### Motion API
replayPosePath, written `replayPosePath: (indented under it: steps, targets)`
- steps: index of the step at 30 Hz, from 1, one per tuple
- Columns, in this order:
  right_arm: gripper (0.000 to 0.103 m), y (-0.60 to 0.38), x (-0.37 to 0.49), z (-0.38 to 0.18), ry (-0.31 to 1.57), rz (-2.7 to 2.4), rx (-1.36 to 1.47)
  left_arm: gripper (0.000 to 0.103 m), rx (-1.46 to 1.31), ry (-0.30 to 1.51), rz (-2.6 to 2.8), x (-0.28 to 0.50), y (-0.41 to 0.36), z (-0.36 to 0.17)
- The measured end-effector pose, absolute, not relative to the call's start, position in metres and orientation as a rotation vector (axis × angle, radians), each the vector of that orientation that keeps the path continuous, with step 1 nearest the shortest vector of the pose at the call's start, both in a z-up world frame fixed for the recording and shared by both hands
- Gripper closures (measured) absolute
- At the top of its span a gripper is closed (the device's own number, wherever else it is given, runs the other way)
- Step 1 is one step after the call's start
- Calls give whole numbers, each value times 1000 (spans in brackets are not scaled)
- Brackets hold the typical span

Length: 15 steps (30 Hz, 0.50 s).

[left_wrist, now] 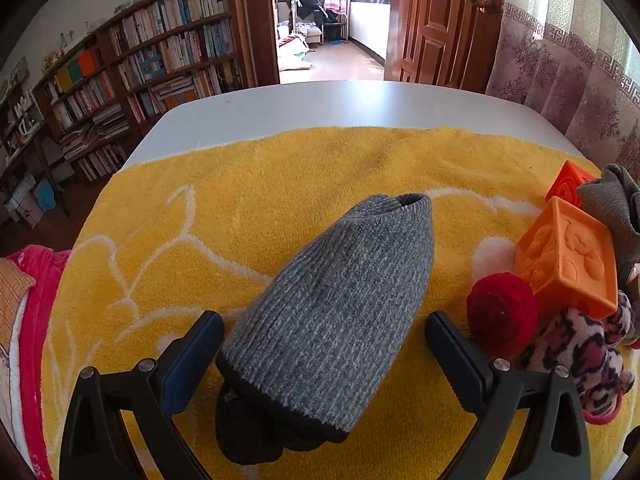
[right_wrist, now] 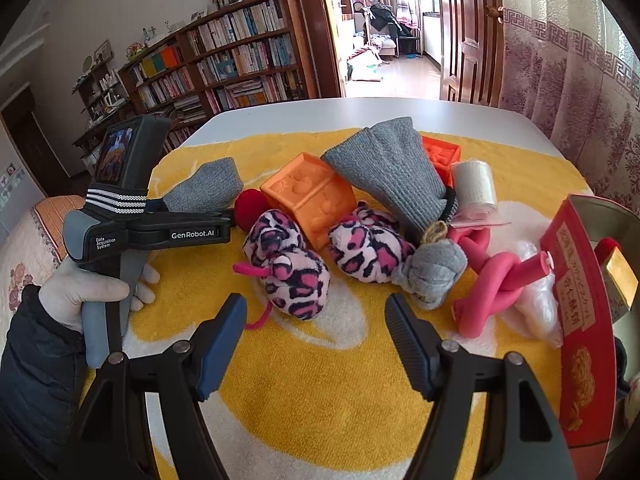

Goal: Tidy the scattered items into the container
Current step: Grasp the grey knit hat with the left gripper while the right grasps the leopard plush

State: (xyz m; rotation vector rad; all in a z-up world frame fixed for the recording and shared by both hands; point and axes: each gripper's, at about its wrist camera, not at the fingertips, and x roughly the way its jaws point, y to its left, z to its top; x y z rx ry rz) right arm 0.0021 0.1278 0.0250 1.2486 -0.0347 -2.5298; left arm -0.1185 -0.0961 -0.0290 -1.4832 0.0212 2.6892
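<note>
Step in hand: first pick, the left hand-held gripper lining up on the grey ribbed knitted hat lying on the yellow towel toward the tabletop's left side. Jaws spread wide, straddling the hat's dark-cuffed end; pads not pressing it as far as I can tell. Next move, my judgement: squeeze shut on the knit, lift, carry across to the red cardboard box at the tabletop's right edge. Right hand-held gripper also spread, empty, hovering near the pink leopard-print plush toys.
</note>
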Motion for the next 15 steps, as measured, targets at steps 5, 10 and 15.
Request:
replayPosePath:
  steps: [5,10,15]
  targets:
    - [28,113,-8,20,-16,-2496,1258,0,-1487,21,2688,-119,-94,-31]
    - [28,101,-23,11,-22,-2458,1293,0,-1487,23,2690,-118,-93,-32]
    - [28,96,-34,-3,-35,-2438,1333,0,-1491,21,2696,-119,-96,-32]
